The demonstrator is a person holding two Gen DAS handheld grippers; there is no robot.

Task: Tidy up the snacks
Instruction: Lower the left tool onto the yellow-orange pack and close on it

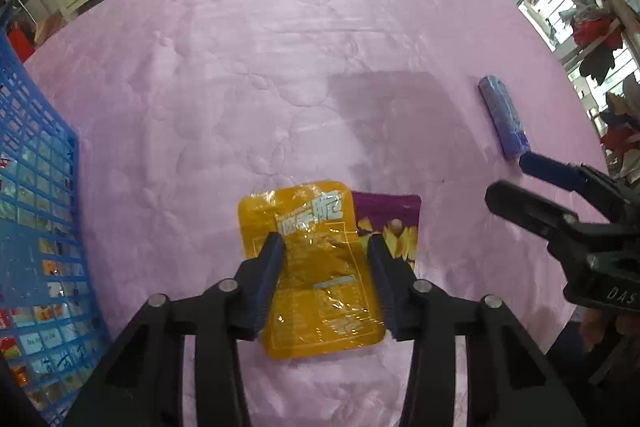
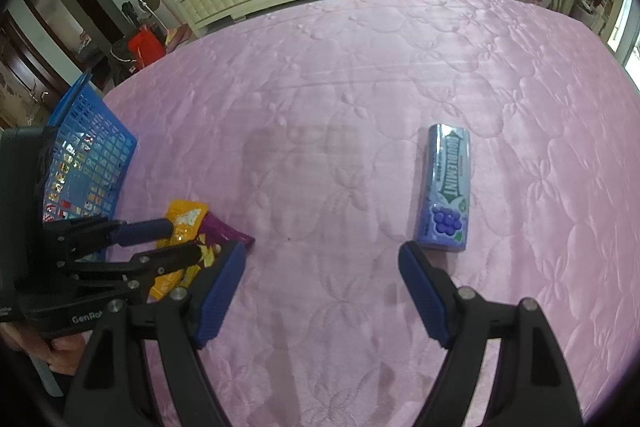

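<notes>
Blue-padded fingers (image 1: 276,267) of the left gripper (image 1: 326,247) straddle a yellow snack pouch (image 1: 312,275) lying flat on the pink quilted bed (image 1: 240,87); they stand a moderate way apart, one at each long side of the pouch, and whether the pads already touch its edges cannot be told from the left wrist view. Nothing is lifted, so I judge this pick as only being lined up. Under the pouch's right edge lies a purple packet (image 1: 390,223) printed with yellow flowers, partly covered, so the two overlap and may shift together when the top one is taken. To the left stands a blue plastic basket (image 1: 36,187) with a lattice wall, and through the lattice many small wrappers show inside, which suggests a good share of the snacks is already stowed there. In the right wrist view the right gripper (image 2: 322,259) is spread wide and holds nothing, its right fingertip just short of the near end of a purple Doublemint gum pack (image 2: 446,187) that lies alone, well apart from the other two items. As far as the pictures show, three things remain loose on the bed: the yellow pouch, the purple packet and the gum. The basket looks like the destination, so the remaining work is, by my reading, three short transfers, the first one about to start under the left hand.
</notes>
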